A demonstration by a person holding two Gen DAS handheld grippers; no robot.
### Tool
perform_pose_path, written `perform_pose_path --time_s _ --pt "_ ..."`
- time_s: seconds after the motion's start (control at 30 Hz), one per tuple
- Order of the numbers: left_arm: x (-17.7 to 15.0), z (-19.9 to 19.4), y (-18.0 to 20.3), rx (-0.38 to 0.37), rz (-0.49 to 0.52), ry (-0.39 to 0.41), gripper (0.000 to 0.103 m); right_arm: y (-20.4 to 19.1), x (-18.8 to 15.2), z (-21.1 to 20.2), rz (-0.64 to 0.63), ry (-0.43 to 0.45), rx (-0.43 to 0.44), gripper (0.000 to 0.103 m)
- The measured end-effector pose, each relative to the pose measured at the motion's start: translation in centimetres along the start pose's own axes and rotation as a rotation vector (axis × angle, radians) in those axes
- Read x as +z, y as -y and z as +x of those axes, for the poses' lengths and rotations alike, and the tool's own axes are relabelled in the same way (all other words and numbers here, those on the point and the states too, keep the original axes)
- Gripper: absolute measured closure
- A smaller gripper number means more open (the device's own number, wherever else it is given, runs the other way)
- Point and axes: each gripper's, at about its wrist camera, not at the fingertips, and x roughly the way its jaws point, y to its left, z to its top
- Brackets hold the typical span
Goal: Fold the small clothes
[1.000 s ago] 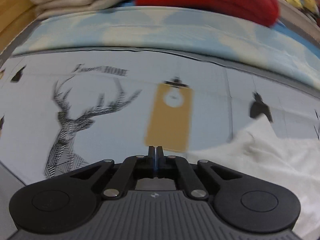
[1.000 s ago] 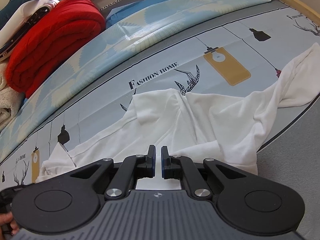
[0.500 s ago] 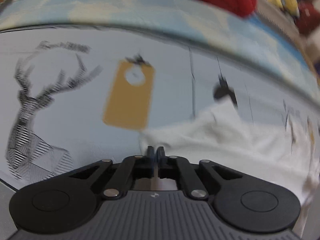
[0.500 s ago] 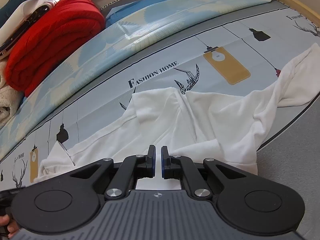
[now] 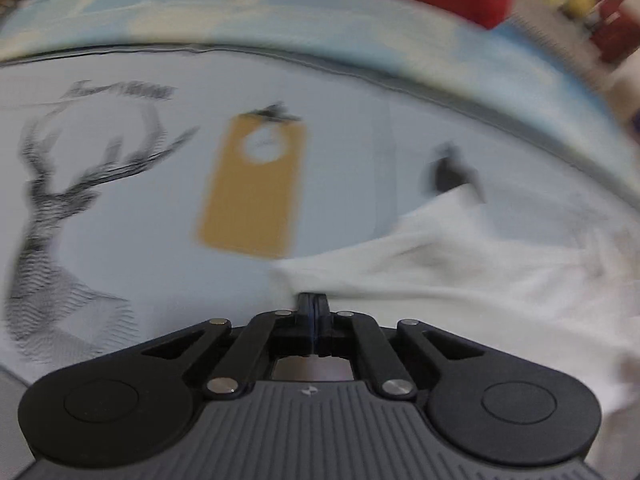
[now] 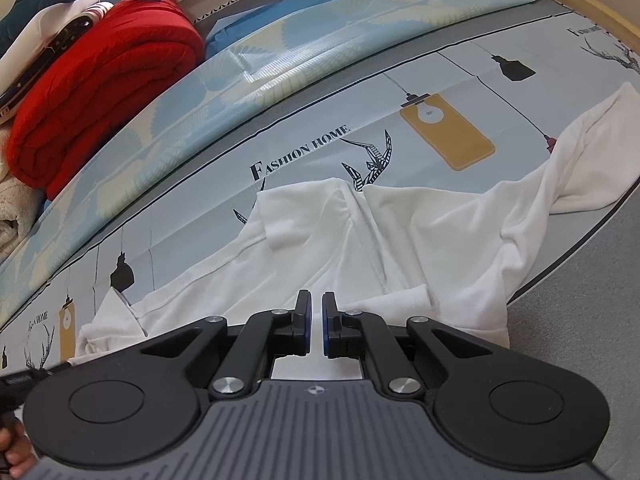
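On the printed bedsheet [image 6: 200, 240], both grippers sit nearly closed; left gripper [image 5: 313, 300] pinches the white shirt [image 6: 420, 232] edge, right gripper [image 6: 316, 308] seems empty, probably waiting.

a bed [image 6: 568, 380] under a pale printed sheet [image 6: 280, 120]; a folded red blanket [image 6: 104, 80] lies at its far edge.

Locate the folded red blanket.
In the right wrist view the red blanket sits at the upper left, at the far edge of the bed on the blue leaf-print sheet, beside a cream towel.
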Motion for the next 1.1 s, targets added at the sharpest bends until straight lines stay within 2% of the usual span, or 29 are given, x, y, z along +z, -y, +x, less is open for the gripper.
perform_pose_path --time_s 0.07,0.13,0.23,0.27,0.3,0.37,0.4,0.5,0.53,0.57,0.6,0.63,0.7,0.83,0.87,0.9,1.0,1.1 --pt "0.5 -1.1 0.3 0.068 -0.002 0.032 0.098 0.6 0.4 -0.2 0.012 0.007 -0.007 0.098" --pt "0.9 -3.0 0.8 0.065 0.017 0.093 0.098 1.6 0.8 -0.4 0.027 0.018 -0.017 0.098" --pt "1.1 -4.9 1.6 -0.049 0.038 0.092 0.098 3.2 1.3 -0.7 0.041 0.022 -0.027 0.097" --pt "0.8 -5.1 2.2 -0.101 0.069 0.063 0.095 3.8 1.4 -0.7 0.051 0.008 -0.018 0.093" --pt "0.3 -5.1 2.9 -0.151 0.115 0.025 0.09 4.4 1.4 -0.4 0.06 -0.016 -0.003 0.084" --pt "-1.3 -5.3 4.1 -0.238 0.239 -0.037 0.081 5.3 1.0 0.2 0.055 -0.073 0.026 0.073" --pt "-2.2 -5.3 4.6 -0.257 0.305 -0.054 0.08 5.7 0.8 0.4 0.053 -0.09 0.027 0.072" --pt "-4.9 -4.4 4.8 -0.243 0.46 -0.145 0.08 6.9 -0.1 0.8 0.045 -0.12 -0.007 0.072" --pt "-5.8 -3.6 4.5 -0.189 0.522 -0.191 0.081 7.3 -0.3 1.0 0.045 -0.128 -0.019 0.072" --pt "-6.8 -3.0 4.2 -0.105 0.599 -0.217 0.084 7.5 -0.5 1.3 0.045 -0.141 -0.024 0.071" --pt "-7.8 -2.9 3.9 -0.066 0.663 -0.21 0.085 7.7 -0.8 1.5 0.043 -0.155 -0.025 0.071" --pt "-7.9 -3.3 3.7 -0.079 0.665 -0.201 0.085 7.8 -1.0 1.8 0.041 -0.166 -0.027 0.071" --pt "-7.3 -3.9 3.1 -0.076 0.608 -0.2 0.085 7.6 -1.6 2.3 0.024 -0.19 -0.031 0.071" --pt "-7.2 -4.9 3.1 -0.075 0.609 -0.167 0.085 6.6 -2.7 3.4 -0.014 -0.238 -0.028 0.071" --pt "-7.2 -5.4 3.0 -0.074 0.606 -0.163 0.085 6.1 -2.8 3.3 -0.04 -0.222 -0.04 0.081" --pt "-7.2 -5.4 3.1 -0.07 0.603 -0.157 0.085 5.8 -2.7 3.1 -0.055 -0.199 -0.041 0.099" --pt "-7.3 -6.5 3.4 -0.062 0.592 -0.138 0.085 5.3 -1.4 0.3 -0.041 -0.035 0.011 0.1" --pt "-6.7 -7.0 3.4 -0.068 0.581 -0.117 0.085 3.7 -0.3 -2.3 -0.14 0.112 0.0 0.1"
